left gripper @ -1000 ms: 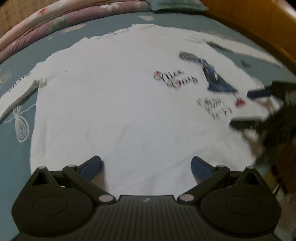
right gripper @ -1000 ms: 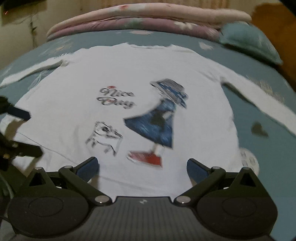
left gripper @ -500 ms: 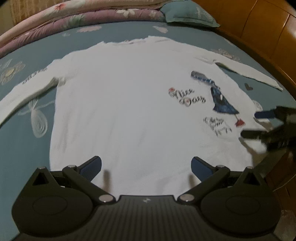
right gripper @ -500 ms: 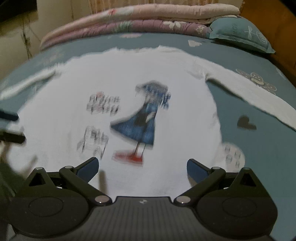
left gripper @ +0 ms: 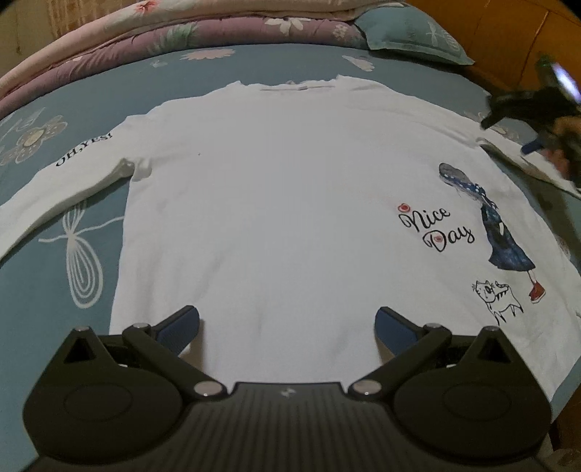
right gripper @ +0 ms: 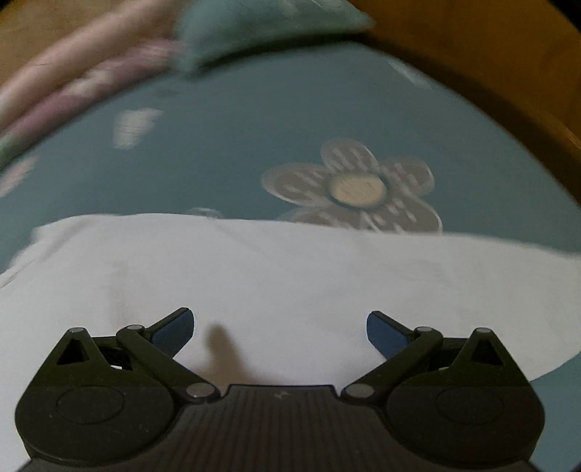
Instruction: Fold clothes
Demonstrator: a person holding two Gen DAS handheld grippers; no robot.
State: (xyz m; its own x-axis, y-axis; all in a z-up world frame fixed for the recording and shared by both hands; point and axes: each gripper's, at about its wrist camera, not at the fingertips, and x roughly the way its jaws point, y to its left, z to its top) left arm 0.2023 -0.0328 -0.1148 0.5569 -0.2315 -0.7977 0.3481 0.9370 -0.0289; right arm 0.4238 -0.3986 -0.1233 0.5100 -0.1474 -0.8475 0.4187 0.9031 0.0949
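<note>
Jaws of both grippers spread wide, empty, low over the flat white shirt.

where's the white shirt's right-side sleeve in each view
Left wrist: the sleeve runs off the shirt at the far right edge, under the right hand-held gripper.
Right wrist: the sleeve fills the lower half as a wide white band beneath the open fingers.
Shared landmark: the teal pillow by the wooden bed frame.
</note>
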